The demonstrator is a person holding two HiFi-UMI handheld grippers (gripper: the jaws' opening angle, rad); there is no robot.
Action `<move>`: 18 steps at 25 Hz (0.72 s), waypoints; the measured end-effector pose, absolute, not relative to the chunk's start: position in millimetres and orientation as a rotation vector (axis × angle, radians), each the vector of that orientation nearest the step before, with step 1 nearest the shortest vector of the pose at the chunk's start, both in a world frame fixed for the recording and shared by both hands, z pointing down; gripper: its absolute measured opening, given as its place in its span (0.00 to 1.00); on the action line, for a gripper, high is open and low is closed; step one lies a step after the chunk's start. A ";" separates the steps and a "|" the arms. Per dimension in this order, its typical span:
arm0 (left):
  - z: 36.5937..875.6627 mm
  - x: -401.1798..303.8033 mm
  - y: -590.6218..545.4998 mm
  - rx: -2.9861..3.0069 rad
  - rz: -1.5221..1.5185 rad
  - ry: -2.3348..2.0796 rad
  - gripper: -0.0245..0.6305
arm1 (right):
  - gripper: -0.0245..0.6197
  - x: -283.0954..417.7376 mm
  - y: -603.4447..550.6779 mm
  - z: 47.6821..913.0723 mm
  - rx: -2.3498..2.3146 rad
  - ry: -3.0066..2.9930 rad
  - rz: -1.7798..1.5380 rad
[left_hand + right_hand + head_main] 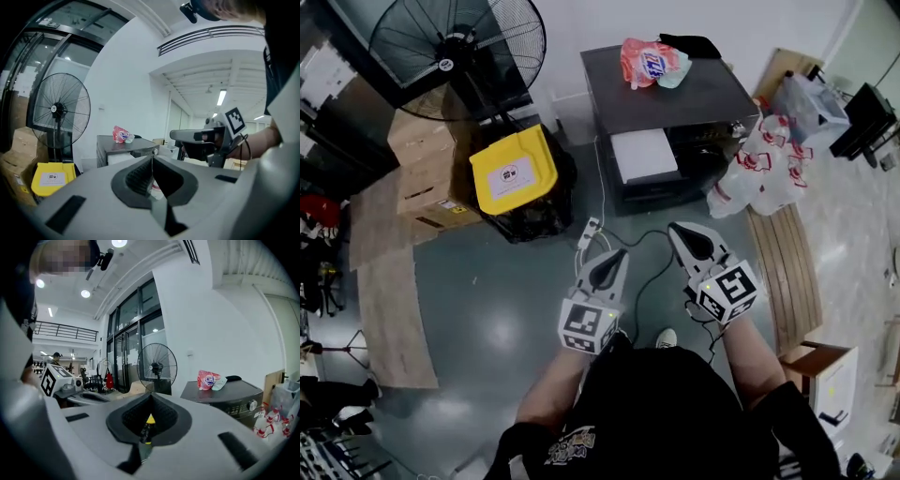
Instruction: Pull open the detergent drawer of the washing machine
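The washing machine (675, 94) is a low dark grey box at the top centre of the head view, with a pink detergent bag (650, 62) on its lid. Its white drawer front (643, 155) is on the near face, left of the control knob (253, 405). I cannot tell how far out the drawer stands. My left gripper (615, 259) and right gripper (679, 231) hang side by side over the floor, short of the machine. Both point toward it, both are shut and neither holds anything. The machine also shows in the left gripper view (123, 146).
A yellow-lidded bin (514, 169) and a standing fan (455, 42) are left of the machine, with cardboard boxes (427, 178) beyond. Red-and-white plastic bags (764, 159) lean against its right side. A power strip (589, 232) and cable lie on the floor ahead.
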State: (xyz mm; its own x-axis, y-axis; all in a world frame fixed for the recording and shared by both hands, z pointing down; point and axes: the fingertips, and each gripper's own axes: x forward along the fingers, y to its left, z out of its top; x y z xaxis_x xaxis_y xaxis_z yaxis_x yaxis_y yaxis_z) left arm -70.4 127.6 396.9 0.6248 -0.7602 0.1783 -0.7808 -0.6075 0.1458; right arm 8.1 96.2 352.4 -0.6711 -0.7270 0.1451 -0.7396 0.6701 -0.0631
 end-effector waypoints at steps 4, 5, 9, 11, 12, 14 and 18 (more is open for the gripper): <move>404.5 -31.9 150.9 2.613 0.159 -1.287 0.05 | 0.04 37.6 122.5 355.2 1.196 -2.794 0.182; 406.9 -22.8 157.4 2.604 0.163 -1.290 0.05 | 0.04 44.7 129.5 357.3 1.189 -2.801 0.196; 412.2 13.0 184.1 2.596 0.184 -1.294 0.05 | 0.04 71.6 155.0 364.9 1.158 -2.834 0.241; 411.7 27.2 194.0 2.602 0.197 -1.299 0.05 | 0.04 83.6 164.0 367.3 1.146 -2.841 0.255; 411.2 32.1 198.3 2.602 0.201 -1.303 0.05 | 0.04 88.2 168.0 367.8 1.140 -2.844 0.260; 409.6 37.7 204.9 2.601 0.201 -1.316 0.05 | 0.04 94.1 175.1 367.7 1.132 -2.853 0.261; 406.5 45.3 212.1 2.600 0.188 -1.345 0.05 | 0.04 99.8 186.0 364.9 1.104 -2.874 0.259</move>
State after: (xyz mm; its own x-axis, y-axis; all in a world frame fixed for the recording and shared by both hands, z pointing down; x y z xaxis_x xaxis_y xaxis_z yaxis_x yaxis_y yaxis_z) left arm 45.3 212.1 406.5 0.5760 -0.7908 0.2071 -0.8172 -0.5625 0.1253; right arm 99.8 186.0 364.9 -0.7433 -0.6601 0.1082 -0.6688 0.7307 -0.1369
